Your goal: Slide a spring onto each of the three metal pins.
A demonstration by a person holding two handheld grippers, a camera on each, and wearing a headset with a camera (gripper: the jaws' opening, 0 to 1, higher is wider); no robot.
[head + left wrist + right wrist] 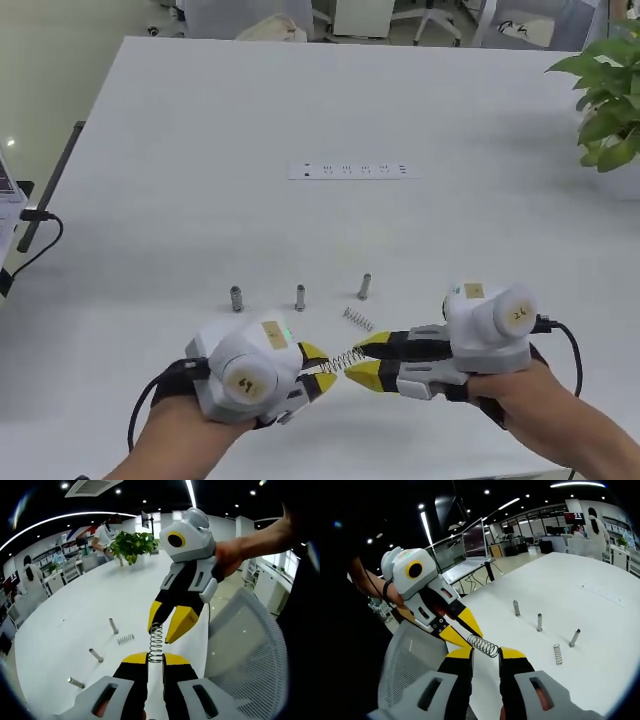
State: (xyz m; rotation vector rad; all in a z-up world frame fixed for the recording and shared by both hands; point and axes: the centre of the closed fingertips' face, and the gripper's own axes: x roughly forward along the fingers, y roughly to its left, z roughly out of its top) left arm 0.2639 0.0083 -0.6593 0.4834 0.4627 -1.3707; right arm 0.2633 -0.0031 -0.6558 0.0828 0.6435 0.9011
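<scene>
Left gripper (320, 367), held low and pointing right, clamps one end of a spring (340, 358). The right gripper (356, 363) meets it tip to tip, jaws straddling the other end (grip unclear). Both are just nearer than the three pins (300, 296), beside a loose spring (358, 320).

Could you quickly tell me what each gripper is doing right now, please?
Left gripper: closed on the spring.
Right gripper: jaws apart at the spring's other end; grip cannot be told.

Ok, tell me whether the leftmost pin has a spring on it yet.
On. The leftmost pin looks ribbed with coils along its shaft; the middle pin and right pin are smooth and slimmer.
</scene>
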